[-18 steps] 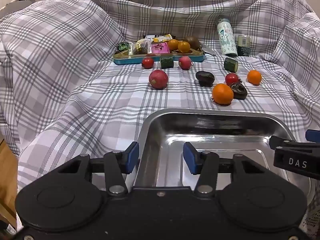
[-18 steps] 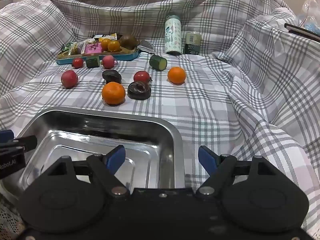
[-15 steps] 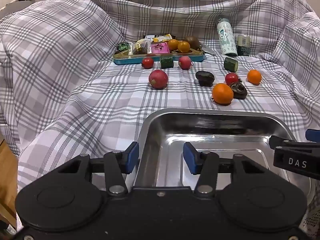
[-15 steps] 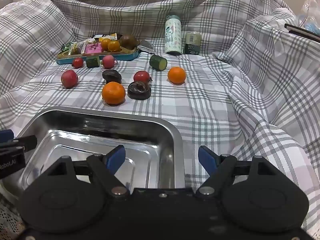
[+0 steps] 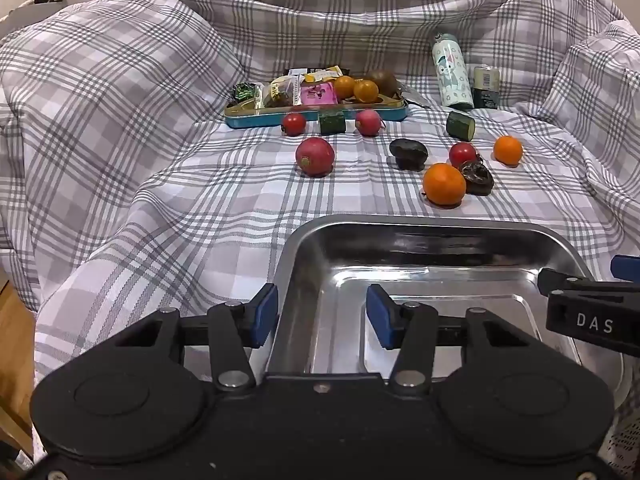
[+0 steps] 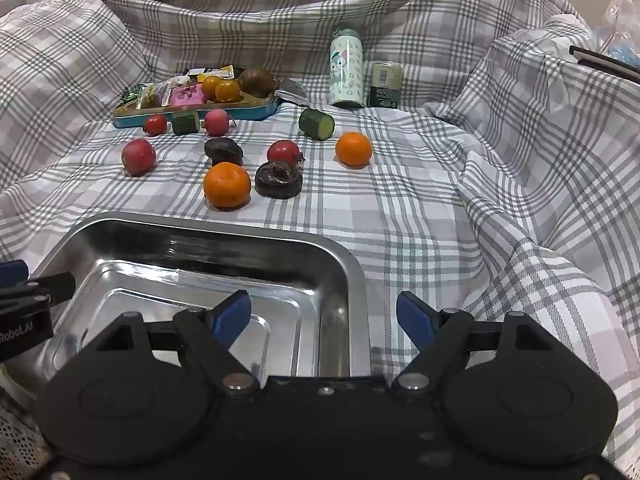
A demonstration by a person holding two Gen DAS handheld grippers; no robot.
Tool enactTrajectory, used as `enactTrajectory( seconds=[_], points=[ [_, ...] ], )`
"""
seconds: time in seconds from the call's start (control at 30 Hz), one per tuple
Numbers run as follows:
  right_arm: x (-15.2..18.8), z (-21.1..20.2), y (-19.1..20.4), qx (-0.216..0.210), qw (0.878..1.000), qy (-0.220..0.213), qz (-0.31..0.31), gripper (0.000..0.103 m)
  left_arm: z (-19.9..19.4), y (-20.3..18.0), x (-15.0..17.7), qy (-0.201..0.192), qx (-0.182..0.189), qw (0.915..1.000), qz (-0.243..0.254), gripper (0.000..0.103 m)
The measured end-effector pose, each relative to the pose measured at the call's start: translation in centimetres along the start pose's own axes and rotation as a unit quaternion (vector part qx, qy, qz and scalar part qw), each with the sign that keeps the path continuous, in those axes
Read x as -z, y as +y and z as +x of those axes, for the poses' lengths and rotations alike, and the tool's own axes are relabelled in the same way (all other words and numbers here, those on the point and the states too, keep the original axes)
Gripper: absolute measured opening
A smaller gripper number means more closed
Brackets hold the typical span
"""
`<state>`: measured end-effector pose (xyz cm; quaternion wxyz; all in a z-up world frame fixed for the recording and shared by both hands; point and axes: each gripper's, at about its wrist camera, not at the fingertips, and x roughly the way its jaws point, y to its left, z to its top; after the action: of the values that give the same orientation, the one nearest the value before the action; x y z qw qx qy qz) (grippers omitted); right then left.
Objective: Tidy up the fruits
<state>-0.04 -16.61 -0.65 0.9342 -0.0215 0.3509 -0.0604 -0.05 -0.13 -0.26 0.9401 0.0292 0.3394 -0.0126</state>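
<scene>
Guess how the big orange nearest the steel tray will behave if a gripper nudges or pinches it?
The big orange looks round with no flat face, so a nudge would probably roll it, though the soft checked cloth may slow it. Its skin looks smooth and firm, so pads pinching off-centre might slip. The dark wrinkled fruit sits close beside it, so a push that way would likely bump it.
</scene>
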Motion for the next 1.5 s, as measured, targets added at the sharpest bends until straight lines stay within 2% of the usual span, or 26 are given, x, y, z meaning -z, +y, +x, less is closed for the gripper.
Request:
enactTrajectory(
  seconds=[1.5],
  points=[
    [-0.01, -0.33, 0.26, 0.000, 1.000, -0.005, -0.008, 0.082, 0.06, -0.09, -0.08, 0.003, 0.000, 1.0000, 0.001, 0.057]
  ],
)
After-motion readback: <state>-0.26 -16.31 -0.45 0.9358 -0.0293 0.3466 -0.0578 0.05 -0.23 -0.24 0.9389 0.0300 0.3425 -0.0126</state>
